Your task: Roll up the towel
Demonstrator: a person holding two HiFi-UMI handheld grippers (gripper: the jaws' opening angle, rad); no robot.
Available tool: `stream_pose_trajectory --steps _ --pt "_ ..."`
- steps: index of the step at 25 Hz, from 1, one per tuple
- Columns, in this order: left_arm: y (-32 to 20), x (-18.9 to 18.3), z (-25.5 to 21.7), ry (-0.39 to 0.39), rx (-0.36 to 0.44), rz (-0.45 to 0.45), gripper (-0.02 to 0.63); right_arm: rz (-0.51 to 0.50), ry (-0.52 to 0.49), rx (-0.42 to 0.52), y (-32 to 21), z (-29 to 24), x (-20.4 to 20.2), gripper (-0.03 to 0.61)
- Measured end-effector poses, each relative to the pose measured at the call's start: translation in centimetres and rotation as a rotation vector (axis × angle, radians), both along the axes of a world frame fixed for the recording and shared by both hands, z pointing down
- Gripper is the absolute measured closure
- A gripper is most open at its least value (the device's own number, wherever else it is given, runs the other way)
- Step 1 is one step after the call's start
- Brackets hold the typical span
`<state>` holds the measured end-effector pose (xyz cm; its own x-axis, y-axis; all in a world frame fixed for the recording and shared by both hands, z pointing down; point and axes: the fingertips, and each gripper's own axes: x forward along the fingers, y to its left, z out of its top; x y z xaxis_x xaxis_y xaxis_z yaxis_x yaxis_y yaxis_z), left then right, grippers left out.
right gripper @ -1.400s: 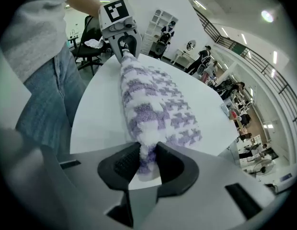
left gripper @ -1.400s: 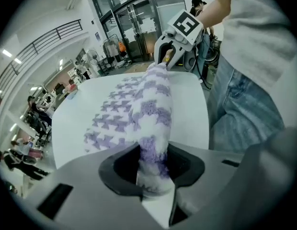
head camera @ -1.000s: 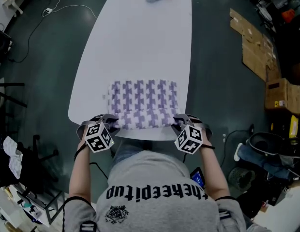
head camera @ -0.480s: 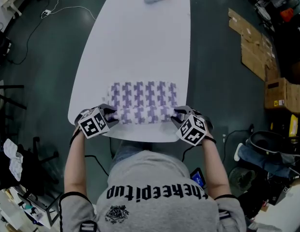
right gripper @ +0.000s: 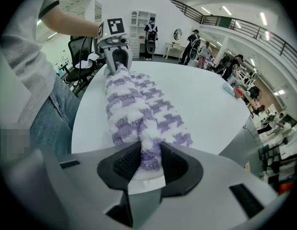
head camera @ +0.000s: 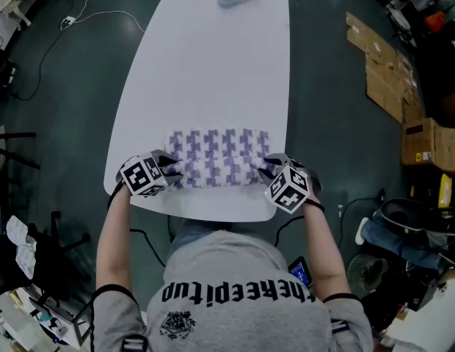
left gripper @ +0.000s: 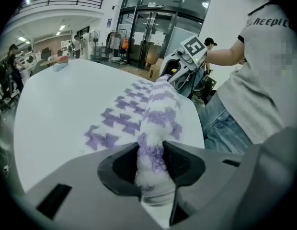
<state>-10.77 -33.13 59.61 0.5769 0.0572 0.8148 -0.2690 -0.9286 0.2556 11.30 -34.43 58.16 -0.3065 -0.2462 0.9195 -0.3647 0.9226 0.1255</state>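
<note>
Partway there — clamped on the rolled near edge of towel [head camera: 219,152] with left gripper [head camera: 166,169] and right gripper [head camera: 269,169], one per end; flat far stretch on table [head camera: 213,64] left to roll.

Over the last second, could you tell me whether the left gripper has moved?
Yes: the left gripper, shut on the towel, moved away from the table near rim, toward its far end.

"thekeepitup" on grey shirt [head camera: 235,266]
</note>
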Motion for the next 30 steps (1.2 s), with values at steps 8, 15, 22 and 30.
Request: stream_pose_trajectory --steps 8,15,22,30 --pt "-2.1 0.3 0.6 0.054 -0.111 -0.011 0.466 0.015 0.015 -0.012 -2.6 0.9 0.2 0.466" --pt "-2.7 0.5 0.8 0.063 -0.122 0.016 0.463 0.030 0.025 -0.014 -3.5 1.5 0.2 0.459" --pt "-4.0 -1.4 -1.3 0.085 0.017 -0.019 0.453 0.095 -0.067 0.005 -3.6 0.2 -1.1 0.459" --pt "-6.3 -0.1 -9.0 0.177 0.301 -0.134 0.453 0.090 -0.111 0.120 -3.3 -4.3 0.9 0.454"
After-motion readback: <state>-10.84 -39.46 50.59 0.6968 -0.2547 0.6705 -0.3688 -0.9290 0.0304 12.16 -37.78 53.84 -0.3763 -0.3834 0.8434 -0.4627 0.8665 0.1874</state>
